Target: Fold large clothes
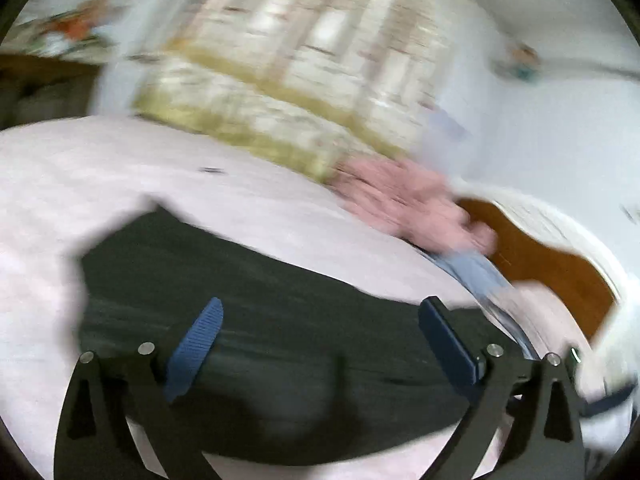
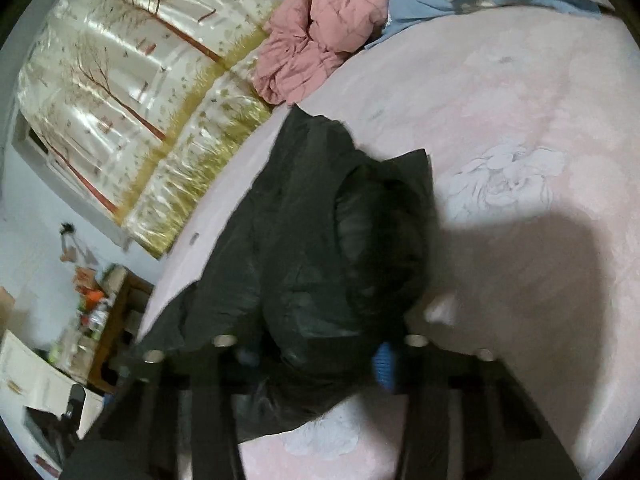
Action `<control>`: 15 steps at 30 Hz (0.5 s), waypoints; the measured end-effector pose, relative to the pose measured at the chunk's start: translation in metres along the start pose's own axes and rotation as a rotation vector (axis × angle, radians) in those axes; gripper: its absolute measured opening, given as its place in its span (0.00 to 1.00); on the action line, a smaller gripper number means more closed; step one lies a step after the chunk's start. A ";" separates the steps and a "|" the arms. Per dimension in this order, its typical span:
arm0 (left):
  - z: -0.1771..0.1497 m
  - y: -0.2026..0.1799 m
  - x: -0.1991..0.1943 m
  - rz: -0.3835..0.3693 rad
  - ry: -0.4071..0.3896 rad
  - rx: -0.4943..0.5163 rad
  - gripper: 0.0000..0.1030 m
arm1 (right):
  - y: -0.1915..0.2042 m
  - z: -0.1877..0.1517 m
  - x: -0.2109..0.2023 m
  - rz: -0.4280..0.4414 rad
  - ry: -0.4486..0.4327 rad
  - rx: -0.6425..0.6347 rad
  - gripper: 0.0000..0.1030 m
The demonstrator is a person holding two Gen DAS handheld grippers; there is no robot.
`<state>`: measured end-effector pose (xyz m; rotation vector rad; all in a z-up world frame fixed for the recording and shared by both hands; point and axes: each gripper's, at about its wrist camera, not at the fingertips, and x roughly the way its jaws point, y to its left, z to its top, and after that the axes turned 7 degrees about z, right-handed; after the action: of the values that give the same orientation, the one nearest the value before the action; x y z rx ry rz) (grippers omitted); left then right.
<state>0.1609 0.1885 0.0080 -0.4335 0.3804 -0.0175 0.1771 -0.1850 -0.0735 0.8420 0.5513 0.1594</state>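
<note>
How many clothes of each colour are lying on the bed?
Black: 1, the puffy jacket
Pink: 1, the crumpled quilted garment
Blue: 1, the blue cloth; I can't tell if it is clothing
Total: 3

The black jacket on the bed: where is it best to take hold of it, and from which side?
Probably the flat pointed corner of the black jacket, approached from the bare pink bedsheet on its right. There the fabric lies thin and free; the middle is bunched and puffy.

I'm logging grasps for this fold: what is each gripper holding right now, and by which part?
The left gripper stands open, holding nothing. The right gripper straddles a bunched fold of the black puffy jacket; a firm clamp cannot be told.
</note>
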 end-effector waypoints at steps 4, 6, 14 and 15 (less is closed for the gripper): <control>0.005 0.069 0.005 0.091 0.080 -0.112 0.95 | 0.010 0.018 -0.022 -0.091 -0.077 -0.133 0.22; -0.004 0.089 0.017 0.016 0.185 -0.150 0.95 | 0.005 0.033 -0.039 -0.109 -0.116 -0.135 0.21; -0.023 0.023 0.042 -0.185 0.408 -0.063 0.95 | 0.004 0.083 -0.066 -0.139 -0.075 -0.185 0.32; -0.020 0.015 0.046 -0.163 0.430 -0.053 0.95 | 0.009 0.084 -0.066 -0.130 -0.087 -0.189 0.38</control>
<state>0.1956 0.1894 -0.0318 -0.5129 0.7692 -0.2628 0.1654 -0.2572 0.0044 0.6240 0.4994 0.0550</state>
